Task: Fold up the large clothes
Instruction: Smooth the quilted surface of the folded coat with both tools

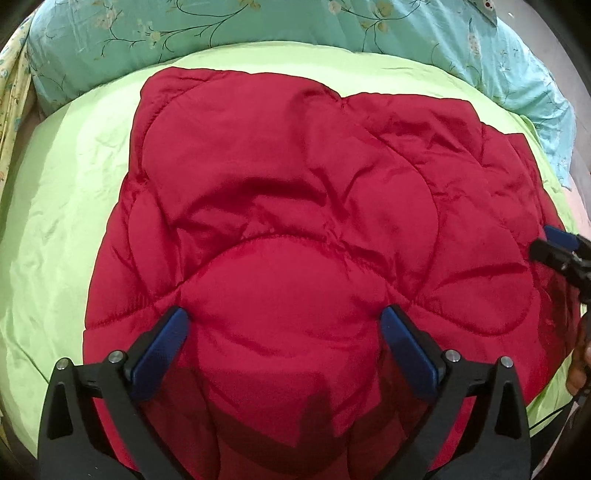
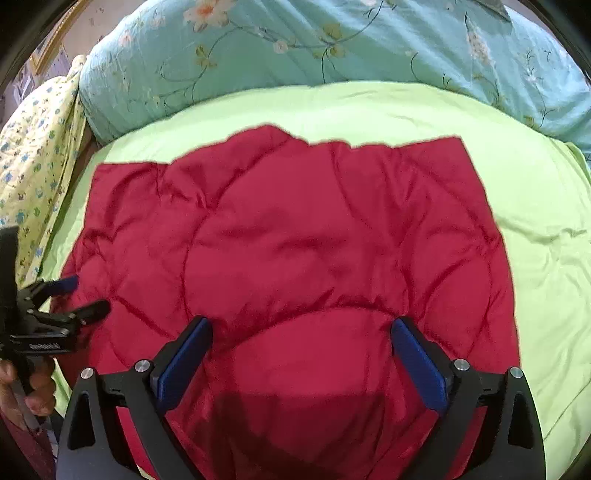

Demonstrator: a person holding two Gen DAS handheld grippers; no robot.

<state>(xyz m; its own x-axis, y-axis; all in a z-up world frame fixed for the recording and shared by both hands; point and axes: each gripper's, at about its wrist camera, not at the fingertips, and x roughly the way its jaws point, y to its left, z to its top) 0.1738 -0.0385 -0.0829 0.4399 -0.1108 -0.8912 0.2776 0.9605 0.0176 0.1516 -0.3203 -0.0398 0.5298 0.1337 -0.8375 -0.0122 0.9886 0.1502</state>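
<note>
On the bed (image 1: 55, 229), over its green sheet, the red quilt (image 1: 295, 206) lies spread and puffy, its far edge near the teal floral duvet (image 1: 258, 26) bunched at the head. A yellow patterned cloth (image 2: 33, 177) hangs at the far left. My left gripper (image 1: 284, 328) hovers over the quilt's near part, jaws wide apart, blue pads (image 1: 162, 350) clear of the fabric, nothing clamped. My right gripper (image 2: 301, 339) hangs likewise over the quilt, jaws wide apart and empty. In the right wrist view my left gripper shows at the quilt's left edge, with my fingers (image 2: 37, 391) on its handle. Quilt seams run in curved stitched lines; shadow falls on the near fold.
</note>
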